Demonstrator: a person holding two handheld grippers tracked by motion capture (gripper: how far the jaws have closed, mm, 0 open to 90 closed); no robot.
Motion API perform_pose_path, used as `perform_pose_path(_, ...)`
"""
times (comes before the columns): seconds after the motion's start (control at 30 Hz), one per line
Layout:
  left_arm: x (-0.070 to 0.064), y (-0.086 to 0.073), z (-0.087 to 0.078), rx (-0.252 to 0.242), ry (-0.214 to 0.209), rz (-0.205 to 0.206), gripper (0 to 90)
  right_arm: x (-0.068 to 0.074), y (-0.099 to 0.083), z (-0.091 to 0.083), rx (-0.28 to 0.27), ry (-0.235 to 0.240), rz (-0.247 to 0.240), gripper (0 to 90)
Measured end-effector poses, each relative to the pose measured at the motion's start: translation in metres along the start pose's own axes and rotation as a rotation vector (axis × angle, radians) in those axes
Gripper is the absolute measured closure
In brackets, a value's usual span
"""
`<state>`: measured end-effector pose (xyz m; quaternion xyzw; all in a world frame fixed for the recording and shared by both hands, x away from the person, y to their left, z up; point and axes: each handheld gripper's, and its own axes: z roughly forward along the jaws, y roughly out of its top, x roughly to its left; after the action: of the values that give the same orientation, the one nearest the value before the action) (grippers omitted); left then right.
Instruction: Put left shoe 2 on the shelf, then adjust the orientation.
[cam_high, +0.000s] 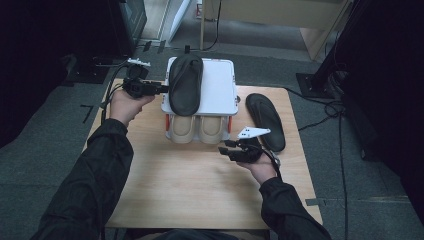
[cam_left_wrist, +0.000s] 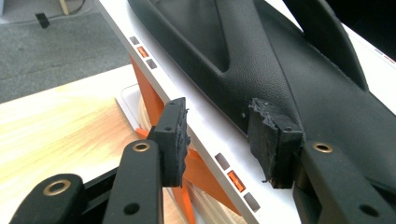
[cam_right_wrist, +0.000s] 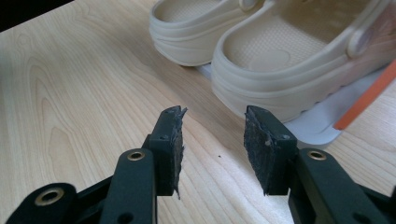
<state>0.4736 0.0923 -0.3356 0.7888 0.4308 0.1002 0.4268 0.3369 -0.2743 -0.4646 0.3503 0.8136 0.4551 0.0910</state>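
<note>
At the upper middle of the high view a white rack (cam_high: 220, 85) carries a black slipper (cam_high: 186, 84) on top, beige clogs (cam_high: 197, 128) beneath. Its mate, a second black slipper (cam_high: 266, 120), lies on the table (cam_high: 190, 185) right of centre. The left gripper (cam_high: 159, 89) gapes wide at the rack's left edge beside the top slipper, holding nothing; the right gripper (cam_high: 224, 146) hangs wide and empty lower right of the clogs.

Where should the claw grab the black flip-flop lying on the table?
Probably the near heel edge of the flip-flop, coming in from the side where the right claw hovers open. The sole lies flat and thin, strap up, its heel end nearest that claw, so the jaws could close over its edge.
</note>
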Motion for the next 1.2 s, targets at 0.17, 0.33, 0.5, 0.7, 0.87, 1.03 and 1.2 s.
perform_pose_path(0.17, 0.002, -0.010, -0.008, -0.007, 0.031, 0.024, 49.8, -0.005, 0.000, -0.005, -0.021, -0.016, 0.021, 56.9)
perform_pose_path(0.33, 0.008, -0.025, -0.018, -0.006, 0.028, 0.020, 48.5, -0.012, -0.002, -0.011, -0.029, -0.038, 0.031, 56.4)
perform_pose_path(0.5, 0.013, -0.041, -0.025, -0.006, 0.011, 0.016, 47.4, -0.026, -0.004, -0.020, -0.045, -0.080, 0.058, 56.4)
perform_pose_path(0.7, 0.016, -0.060, -0.024, 0.001, -0.002, 0.001, 46.4, -0.048, -0.008, -0.033, -0.075, -0.136, 0.122, 56.4)
perform_pose_path(0.87, 0.015, -0.071, -0.018, 0.009, -0.010, 0.002, 46.4, -0.061, -0.010, -0.039, -0.085, -0.175, 0.142, 56.4)
perform_pose_path(1.03, 0.013, -0.081, -0.013, 0.012, -0.020, 0.013, 46.4, -0.073, -0.014, -0.039, -0.076, -0.208, 0.164, 56.4)
perform_pose_path(1.2, 0.011, -0.092, -0.009, 0.014, -0.027, 0.010, 46.3, -0.085, -0.017, -0.039, -0.074, -0.241, 0.175, 56.6)
